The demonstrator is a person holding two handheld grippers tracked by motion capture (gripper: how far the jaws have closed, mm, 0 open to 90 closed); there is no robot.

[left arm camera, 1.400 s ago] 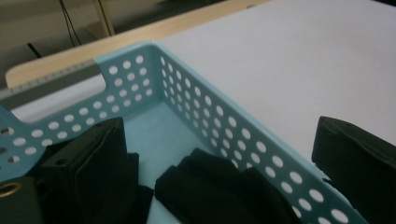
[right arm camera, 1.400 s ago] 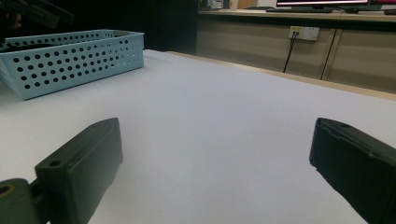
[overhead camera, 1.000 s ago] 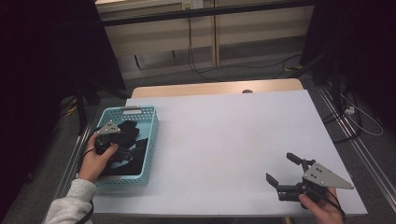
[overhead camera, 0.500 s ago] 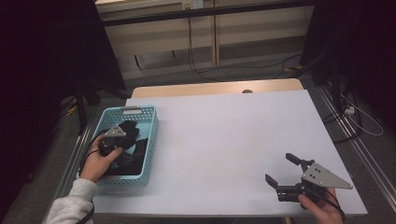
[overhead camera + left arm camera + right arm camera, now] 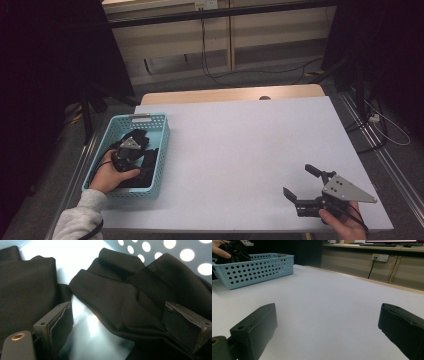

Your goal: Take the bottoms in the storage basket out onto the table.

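Dim room, dark edges; overhead glare on basket floor (image 5: pixel 92 325); near jaws softly blurred.

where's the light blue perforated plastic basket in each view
High view: the light blue perforated plastic basket sits at the table's left edge, with dark folded cloth inside.
Left gripper view: its pale floor and holed wall lie behind the cloth, top right.
Right gripper view: upper left, across the white table.
Shared landmark: the wall's round holes.
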